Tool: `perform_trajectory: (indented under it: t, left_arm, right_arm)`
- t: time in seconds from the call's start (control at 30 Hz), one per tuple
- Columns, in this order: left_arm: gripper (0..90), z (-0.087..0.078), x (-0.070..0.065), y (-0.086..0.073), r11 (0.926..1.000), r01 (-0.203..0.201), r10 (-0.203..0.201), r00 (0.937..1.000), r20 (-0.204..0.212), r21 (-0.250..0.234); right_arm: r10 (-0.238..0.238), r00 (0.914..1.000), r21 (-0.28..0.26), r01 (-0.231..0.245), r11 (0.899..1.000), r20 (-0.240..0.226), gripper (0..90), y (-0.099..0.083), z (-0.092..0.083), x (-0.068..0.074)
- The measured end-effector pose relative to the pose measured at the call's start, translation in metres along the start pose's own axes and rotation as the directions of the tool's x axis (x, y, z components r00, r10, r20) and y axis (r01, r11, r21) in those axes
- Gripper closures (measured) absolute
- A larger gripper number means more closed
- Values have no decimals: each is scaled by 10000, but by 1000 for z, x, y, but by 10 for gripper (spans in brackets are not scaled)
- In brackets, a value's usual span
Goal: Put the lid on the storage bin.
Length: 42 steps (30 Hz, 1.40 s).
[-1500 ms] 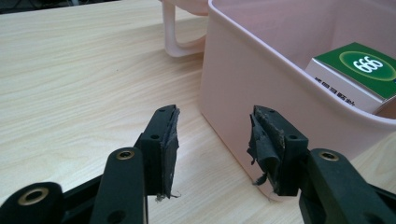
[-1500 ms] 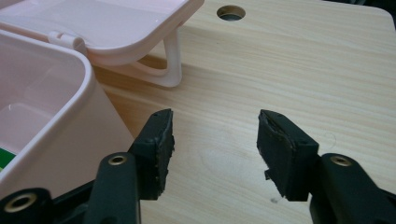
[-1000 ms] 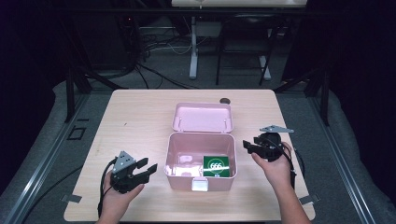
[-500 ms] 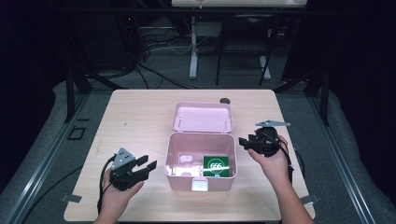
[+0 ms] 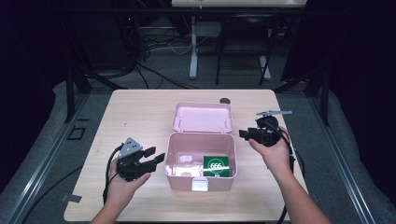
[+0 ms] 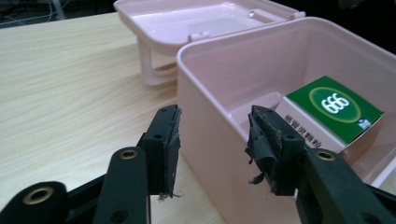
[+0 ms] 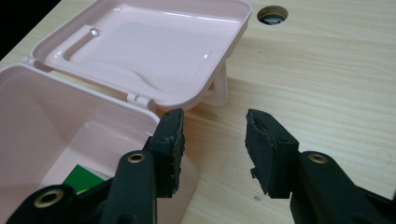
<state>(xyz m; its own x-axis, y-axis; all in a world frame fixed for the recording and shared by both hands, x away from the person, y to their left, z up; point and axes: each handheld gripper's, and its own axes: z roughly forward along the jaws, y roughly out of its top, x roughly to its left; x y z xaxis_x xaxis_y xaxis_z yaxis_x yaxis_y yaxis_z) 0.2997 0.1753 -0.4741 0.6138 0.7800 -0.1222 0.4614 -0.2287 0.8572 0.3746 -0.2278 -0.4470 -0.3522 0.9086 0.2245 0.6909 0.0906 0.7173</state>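
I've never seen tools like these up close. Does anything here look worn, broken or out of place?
Yes: the black pads on both grippers look frayed. On the left gripper, one pad has torn, dangling shreds; the right gripper has a chipped pad. The open pink box and green carton look fine.

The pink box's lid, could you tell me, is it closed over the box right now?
No, the lid is swung fully back behind the box, leaving the green carton inside exposed.

Pink box (image 5: 200, 161), green carton (image 5: 215, 166)
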Motion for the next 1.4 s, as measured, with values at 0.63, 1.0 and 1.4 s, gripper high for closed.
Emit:
perform_trajectory:
  t: [0.63,1.0,1.4]
  left_arm:
    - [670,9,-11,4,9996,-211,201,9987,461,206]
    - [727,12,-14,2,9980,-449,430,9982,429,448]
    - [773,14,-15,-1,9961,-708,699,9974,185,518]
  right_arm:
    - [501,9973,850,-545,9949,531,612,50,28,3]
    - [679,9941,1303,-786,9884,846,639,67,50,3]
    - [814,9900,1770,-1010,9790,1148,664,77,76,5]
